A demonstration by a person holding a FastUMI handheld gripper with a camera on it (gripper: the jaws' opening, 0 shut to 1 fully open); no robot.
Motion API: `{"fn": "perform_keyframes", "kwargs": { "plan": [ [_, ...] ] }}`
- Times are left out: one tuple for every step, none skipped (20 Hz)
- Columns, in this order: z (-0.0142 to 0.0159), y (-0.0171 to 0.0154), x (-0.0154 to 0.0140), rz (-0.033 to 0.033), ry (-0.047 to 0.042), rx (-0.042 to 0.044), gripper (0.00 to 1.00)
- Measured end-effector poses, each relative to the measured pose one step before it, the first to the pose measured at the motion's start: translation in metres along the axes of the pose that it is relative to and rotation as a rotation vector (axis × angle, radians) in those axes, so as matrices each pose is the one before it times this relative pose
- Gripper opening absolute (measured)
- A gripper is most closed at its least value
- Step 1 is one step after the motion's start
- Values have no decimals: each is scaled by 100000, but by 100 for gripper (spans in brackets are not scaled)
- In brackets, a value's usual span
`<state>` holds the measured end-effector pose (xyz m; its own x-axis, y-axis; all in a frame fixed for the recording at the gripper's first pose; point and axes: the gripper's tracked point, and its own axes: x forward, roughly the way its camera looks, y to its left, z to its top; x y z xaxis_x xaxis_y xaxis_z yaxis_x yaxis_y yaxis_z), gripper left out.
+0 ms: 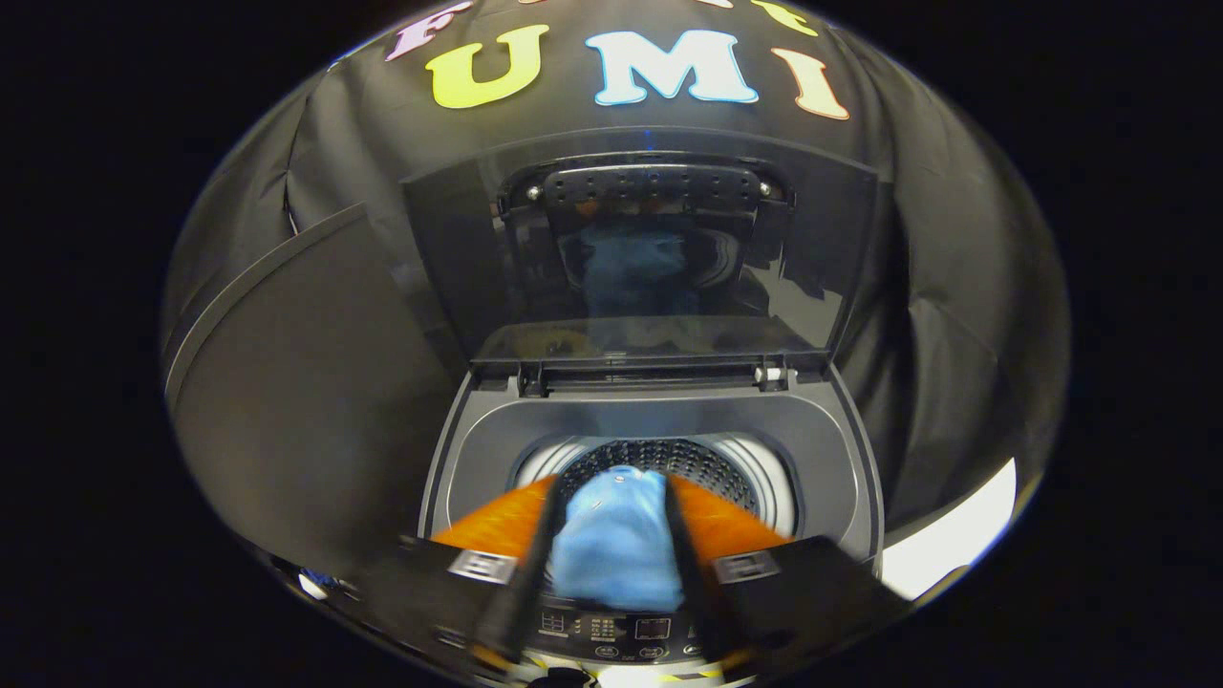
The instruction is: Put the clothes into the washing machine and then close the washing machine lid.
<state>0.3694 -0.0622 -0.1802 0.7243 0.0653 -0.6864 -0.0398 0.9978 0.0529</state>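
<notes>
Light blue fabric — the clothes [616,549] — sits bunched between the gripper [611,506] fingers, both of which press against its sides, so the claw is clamped on the bundle. The cloth looks soft and creased, a rounded wad with a small fold at its top end. It hangs right over the mouth of the washing machine [650,430], just above the front rim and the control panel [621,633]. The panel is a dark glossy strip with small pale markings and round buttons; the print is too small and blurred to read. The machine's top deck is smooth grey plastic, shaped as a rounded rectangle around a circular opening. Inside, the drum [688,463] is perforated metal — rows of tiny holes — ringed by a white plastic collar. The lid [650,258] stands upright at the back, hinged along the rear edge; it is dark, translucent and shiny, with a dotted plastic handle piece near its top, and it mirrors a blue smear of the garment. To the machine's left stands a flat, matte dark panel [296,401]. Behind everything hangs black cloth, loosely wrinkled.
</notes>
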Motion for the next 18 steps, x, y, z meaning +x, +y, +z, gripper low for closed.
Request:
{"fn": "perform_keyframes", "kwargs": {
  "plan": [
    [-153, -301, -68, -978, -89, -341, 98],
    [-123, -83, -81, -422, -218, 56, 96],
    [-310, -16, -53, -234, 117, 234, 96],
    [-14, -100, -93, -461, -486, 217, 96],
    [-49, -174, -138, -552, -610, 199, 96],
    [179, -15, -195, -180, -1104, 217, 96],
    [384, -17, -258, -172, -2112, -77, 96],
    [788, -135, -402, -375, -3377, -294, 96],
    [982, -11, -451, -164, -4096, -224, 96],
    [1111, 51, -416, 69, -4080, 3, 96],
    [1008, 39, -343, 204, -4249, 126, 96],
    [1234, 60, -382, 140, -4241, 92, 96],
    [1134, -9, -326, 6, -4150, -49, 96],
    [1167, -19, -292, 184, -4002, -97, 96],
    [1070, 114, -175, 305, -4017, -239, 96],
    [1086, 77, -142, 32, -3498, -444, 96],
    [1052, 52, -159, 370, -3364, -200, 96],
    [879, 180, 69, 539, -2686, -90, 96]
  ]
}}
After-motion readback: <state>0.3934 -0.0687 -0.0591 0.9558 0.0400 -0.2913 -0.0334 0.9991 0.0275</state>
